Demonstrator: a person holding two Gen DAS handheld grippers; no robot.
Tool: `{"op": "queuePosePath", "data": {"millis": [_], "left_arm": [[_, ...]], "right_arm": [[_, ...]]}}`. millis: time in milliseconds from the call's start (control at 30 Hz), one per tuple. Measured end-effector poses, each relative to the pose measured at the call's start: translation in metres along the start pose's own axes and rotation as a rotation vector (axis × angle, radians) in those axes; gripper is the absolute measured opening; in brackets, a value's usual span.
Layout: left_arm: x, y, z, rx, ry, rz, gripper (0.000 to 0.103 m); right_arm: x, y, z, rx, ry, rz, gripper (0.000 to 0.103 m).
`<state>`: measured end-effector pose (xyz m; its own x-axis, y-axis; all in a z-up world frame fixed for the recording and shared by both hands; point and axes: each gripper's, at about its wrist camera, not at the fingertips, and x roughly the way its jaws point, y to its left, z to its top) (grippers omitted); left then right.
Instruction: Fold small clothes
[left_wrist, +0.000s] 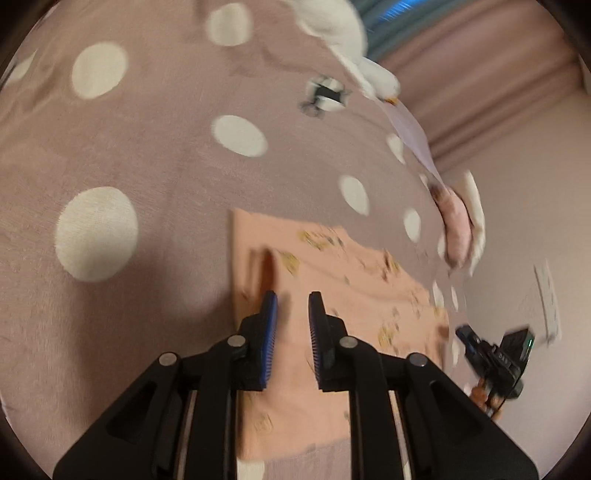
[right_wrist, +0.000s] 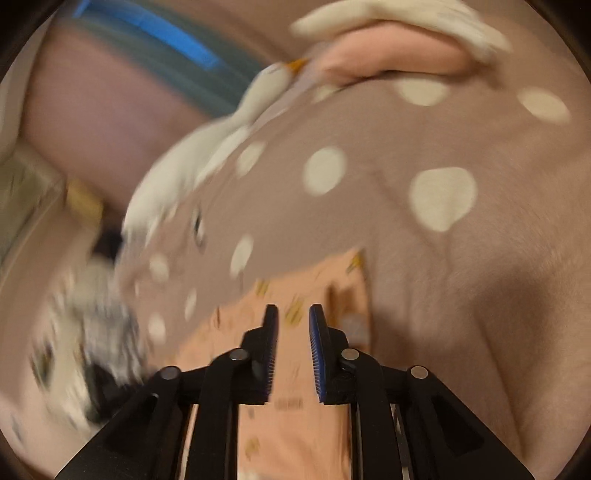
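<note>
Polka-dot bedspread (left_wrist: 155, 155) serves as the work surface, where a peach printed garment (left_wrist: 332, 295) is laid flat beneath both grippers.

The left gripper (left_wrist: 291, 299) and right gripper (right_wrist: 291, 314) are held narrowly parted, nothing clamped. A fold is judged just released; a fresh edge must be gripped next.

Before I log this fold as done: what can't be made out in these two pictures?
- Peach garment: near edge hidden behind the left gripper in the left wrist view, and the right gripper in the right.
- Garment print: motion-blurred, both views.
- Black-and-white heap: right wrist view, too smeared to identify.
</note>
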<state>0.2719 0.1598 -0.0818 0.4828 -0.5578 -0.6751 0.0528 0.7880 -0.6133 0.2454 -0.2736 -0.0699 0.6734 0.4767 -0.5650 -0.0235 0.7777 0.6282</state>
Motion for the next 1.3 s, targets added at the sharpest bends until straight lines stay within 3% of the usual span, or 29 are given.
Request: {"op": "queuePosePath", "data": {"millis": [167, 267, 333, 467, 600, 733, 867, 1000, 1133, 1300], "left_arm": [[0.022, -0.035, -0.036, 0.183, 0.12, 0.003, 0.016], [0.052, -0.042, -0.049, 0.251, 0.16, 0.101, 0.014], [0.063, -0.039, -0.048, 0.251, 0.143, 0.124, 0.014], [0.076, -0.034, -0.024, 0.192, 0.085, 0.119, 0.015], [0.091, -0.032, 0.011, 0.109, 0.042, 0.083, 0.015], [0.088, -0.031, 0.052, -0.005, -0.042, 0.073, 0.016], [0.066, -0.036, 0.068, -0.004, -0.089, 0.111, 0.016], [0.047, -0.041, 0.049, 0.102, -0.081, 0.117, 0.021], [0.048, -0.036, 0.01, 0.178, -0.009, 0.097, 0.021], [0.048, -0.023, -0.047, 0.265, 0.064, 0.131, 0.021]], "right_arm": [[0.019, 0.04, -0.04, -0.256, 0.147, -0.009, 0.017], [0.047, 0.049, -0.058, -0.359, 0.224, -0.127, 0.017], [0.065, 0.047, -0.062, -0.394, 0.248, -0.213, 0.016], [0.08, 0.052, -0.052, -0.474, 0.195, -0.266, 0.016], [0.095, 0.054, -0.028, -0.471, 0.165, -0.283, 0.016], [0.113, 0.058, 0.003, -0.41, 0.124, -0.282, 0.016], [0.114, 0.055, 0.028, -0.304, 0.058, -0.284, 0.016], [0.091, 0.06, 0.028, -0.317, 0.015, -0.232, 0.016], [0.071, 0.056, 0.002, -0.372, 0.102, -0.157, 0.016], [0.051, 0.05, -0.045, -0.479, 0.174, -0.162, 0.016]]}}
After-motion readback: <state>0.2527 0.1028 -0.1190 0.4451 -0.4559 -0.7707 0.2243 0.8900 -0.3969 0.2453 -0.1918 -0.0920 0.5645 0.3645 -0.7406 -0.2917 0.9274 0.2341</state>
